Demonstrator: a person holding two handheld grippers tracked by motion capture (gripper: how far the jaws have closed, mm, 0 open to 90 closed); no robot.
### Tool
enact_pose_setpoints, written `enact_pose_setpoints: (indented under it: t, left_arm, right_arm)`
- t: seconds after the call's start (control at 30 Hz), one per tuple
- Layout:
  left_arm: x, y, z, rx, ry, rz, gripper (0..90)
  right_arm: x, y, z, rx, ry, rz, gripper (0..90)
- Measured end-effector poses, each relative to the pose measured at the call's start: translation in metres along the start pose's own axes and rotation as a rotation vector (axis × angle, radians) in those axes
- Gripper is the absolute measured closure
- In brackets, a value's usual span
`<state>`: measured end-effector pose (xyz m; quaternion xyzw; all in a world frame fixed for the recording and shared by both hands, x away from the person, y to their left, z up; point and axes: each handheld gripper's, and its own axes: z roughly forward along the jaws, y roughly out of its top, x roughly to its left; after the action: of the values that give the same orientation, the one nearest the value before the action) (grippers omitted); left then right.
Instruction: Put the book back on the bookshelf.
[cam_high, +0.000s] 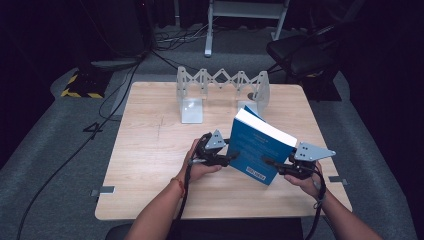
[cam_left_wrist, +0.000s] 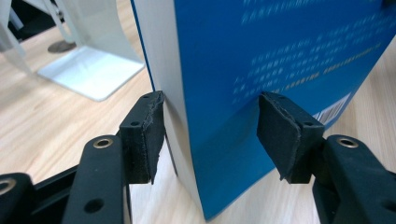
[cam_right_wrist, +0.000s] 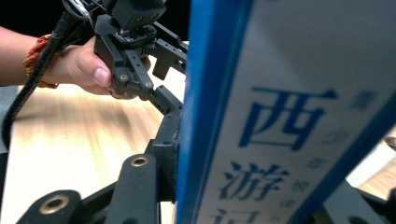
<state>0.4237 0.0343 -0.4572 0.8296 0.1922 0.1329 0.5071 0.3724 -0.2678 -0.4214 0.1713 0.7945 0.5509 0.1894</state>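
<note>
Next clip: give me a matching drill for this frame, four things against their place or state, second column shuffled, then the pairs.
Column one:
1. blue book
2. left gripper
3. right gripper
4. white folding rack

Column two:
A. jaws either side of the book's page edge, right pad clear of the cover
B. stands at the table's far edge
C. held tilted above the table between both grippers
D. clamped on the book's spine side

Pairs: 1-C, 2-A, 3-D, 4-B

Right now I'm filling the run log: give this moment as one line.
blue book tilted above table | right tool clamps spine | left tool straddles fore-edge, right pad off cover | bookend rack behind
</note>
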Motion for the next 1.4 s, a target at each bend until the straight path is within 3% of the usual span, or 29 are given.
enact_pose_setpoints:
  t: [0.13, 0.33, 0.37, 0.4, 0.53, 0.57, 0.63, 0.7, 0.73, 0.8, 0.87, 0.97, 1.0, 1.13, 1.23, 1.4]
  left_arm:
    - [0.0, 0.004, 0.007, -0.008, 0.004, 0.015, 42.3]
    - [-0.001, 0.003, -0.002, -0.013, -0.004, -0.015, 45.4]
    - [-0.001, 0.003, -0.004, -0.007, 0.002, -0.026, 41.8]
    - [-0.001, 0.0, -0.01, 0.013, -0.005, -0.04, 36.4]
    - [-0.003, -0.016, -0.028, 0.127, 0.021, -0.026, 31.1]
    - [-0.003, -0.016, -0.028, 0.127, 0.021, -0.026, 30.0]
    - [-0.001, -0.028, -0.04, 0.18, 0.039, -0.05, 28.3]
    - [0.003, -0.049, -0.058, 0.268, 0.079, -0.076, 22.6]
    - [0.003, -0.049, -0.058, 0.268, 0.079, -0.076, 21.5]
    - [0.006, -0.062, -0.07, 0.312, 0.097, -0.101, 20.3]
    - [0.012, -0.081, -0.086, 0.367, 0.138, -0.126, 20.0]
    - [0.015, -0.09, -0.093, 0.381, 0.158, -0.141, 20.0]
    - [0.018, -0.098, -0.098, 0.377, 0.172, -0.175, 19.1]
    - [0.022, -0.102, -0.101, 0.339, 0.179, -0.216, 19.5]
    - [0.021, -0.103, -0.1, 0.339, 0.181, -0.187, 17.0]
    - [0.022, -0.103, -0.099, 0.341, 0.183, -0.187, 15.7]
  right_arm:
    - [-0.005, -0.003, -0.004, -0.007, -0.02, 0.015, 59.2]
    - [-0.002, -0.004, -0.005, -0.014, -0.029, 0.017, 59.3]
    - [0.0, -0.003, -0.004, -0.013, -0.033, 0.016, 59.4]
    - [0.002, -0.002, -0.004, -0.003, -0.041, 0.014, 59.8]
    - [0.005, -0.001, -0.002, -0.006, -0.05, 0.01, 60.4]
    - [0.005, -0.001, -0.002, -0.006, -0.05, 0.01, 60.4]
    - [0.007, -0.001, 0.0, -0.014, -0.052, 0.015, 60.4]
    - [0.01, 0.0, 0.003, -0.016, -0.058, 0.016, 60.0]
    - [0.01, 0.0, 0.003, -0.016, -0.058, 0.016, 60.0]
    - [0.012, 0.001, 0.005, -0.018, -0.072, 0.013, 60.0]
    - [0.012, 0.002, 0.006, -0.018, -0.077, 0.016, 60.4]
    - [0.011, 0.003, 0.006, -0.015, -0.072, 0.017, 61.1]
    - [0.009, 0.004, 0.008, -0.018, -0.071, 0.03, 61.5]
    - [0.005, 0.008, 0.011, -0.01, -0.071, 0.03, 61.7]
    - [0.001, 0.011, 0.013, -0.005, -0.071, 0.046, 61.8]
    - [-0.012, 0.018, 0.02, -0.01, -0.095, 0.083, 61.9]
